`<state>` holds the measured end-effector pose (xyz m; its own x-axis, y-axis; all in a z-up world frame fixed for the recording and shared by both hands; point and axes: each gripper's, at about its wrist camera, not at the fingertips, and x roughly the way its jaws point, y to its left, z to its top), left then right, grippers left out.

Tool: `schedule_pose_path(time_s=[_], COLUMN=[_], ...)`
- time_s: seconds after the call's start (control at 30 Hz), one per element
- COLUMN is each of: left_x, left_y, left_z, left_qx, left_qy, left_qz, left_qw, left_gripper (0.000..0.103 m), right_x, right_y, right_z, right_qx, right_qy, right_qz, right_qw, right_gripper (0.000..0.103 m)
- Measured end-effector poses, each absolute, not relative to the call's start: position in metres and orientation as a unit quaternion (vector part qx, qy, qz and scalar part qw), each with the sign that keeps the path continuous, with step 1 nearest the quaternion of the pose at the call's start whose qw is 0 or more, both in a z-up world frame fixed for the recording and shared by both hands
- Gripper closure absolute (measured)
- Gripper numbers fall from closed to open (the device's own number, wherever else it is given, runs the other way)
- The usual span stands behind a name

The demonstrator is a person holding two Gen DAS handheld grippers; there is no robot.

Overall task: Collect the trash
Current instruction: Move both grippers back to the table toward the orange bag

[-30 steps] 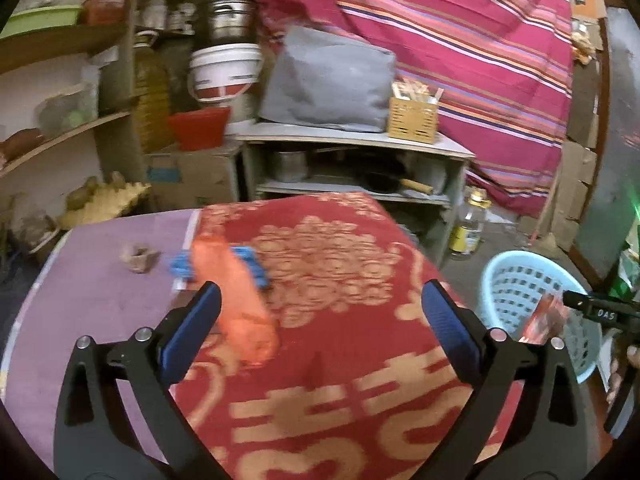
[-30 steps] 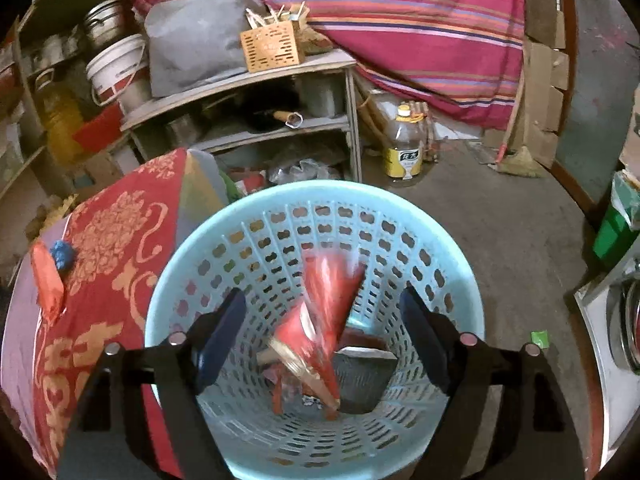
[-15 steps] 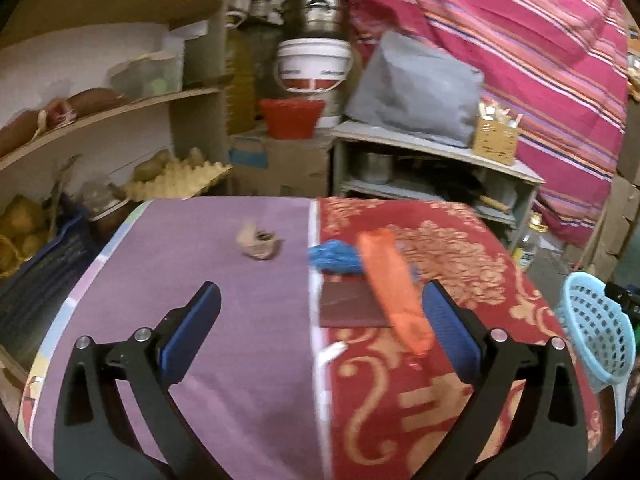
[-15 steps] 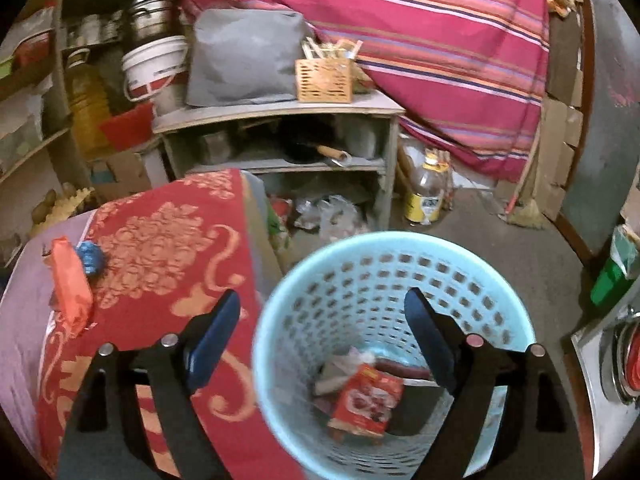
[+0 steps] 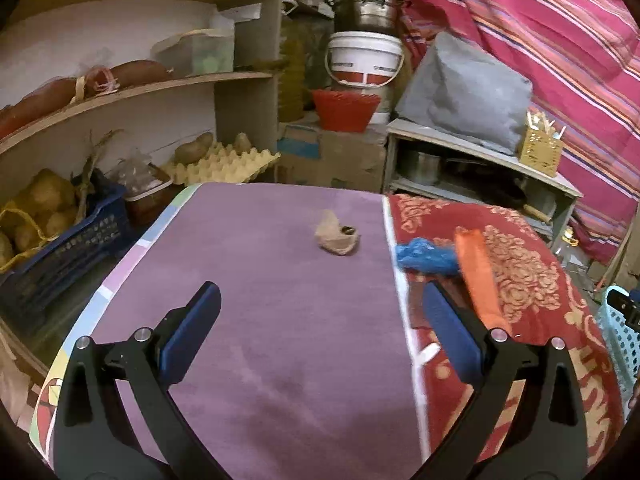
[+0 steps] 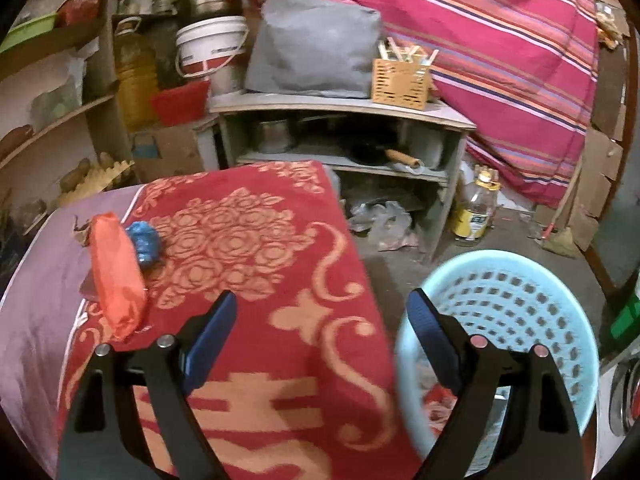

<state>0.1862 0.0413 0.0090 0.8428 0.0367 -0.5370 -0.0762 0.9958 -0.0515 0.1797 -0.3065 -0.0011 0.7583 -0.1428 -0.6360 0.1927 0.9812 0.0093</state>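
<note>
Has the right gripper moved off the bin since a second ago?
Yes. The right gripper has swung left: the blue basket, earlier centred between its fingers, now sits at its right finger, with the red cloth between them. Jaws open, empty.

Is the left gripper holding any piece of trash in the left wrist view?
No. The left gripper stands open over bare purple cloth, with the crumpled brown scrap lying beyond its fingers.
</note>
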Motion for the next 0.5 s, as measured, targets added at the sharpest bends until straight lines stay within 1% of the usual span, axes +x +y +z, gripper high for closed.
schedule_pose_path(time_s=[0.5], left_x=[0.202], left_y=[0.08], left_z=[-0.016], left_qx=[-0.038], left_qy=[0.29], left_qz=[0.057], left_qw=[0.954], left_gripper=[0.006], right_x=[0.212], right_y=[-0.234], right_z=[-0.019], right_qx=[0.004], right_qy=[0.353], right_qz=[-0.043], right_qw=[0.935], right_gripper=[0.018])
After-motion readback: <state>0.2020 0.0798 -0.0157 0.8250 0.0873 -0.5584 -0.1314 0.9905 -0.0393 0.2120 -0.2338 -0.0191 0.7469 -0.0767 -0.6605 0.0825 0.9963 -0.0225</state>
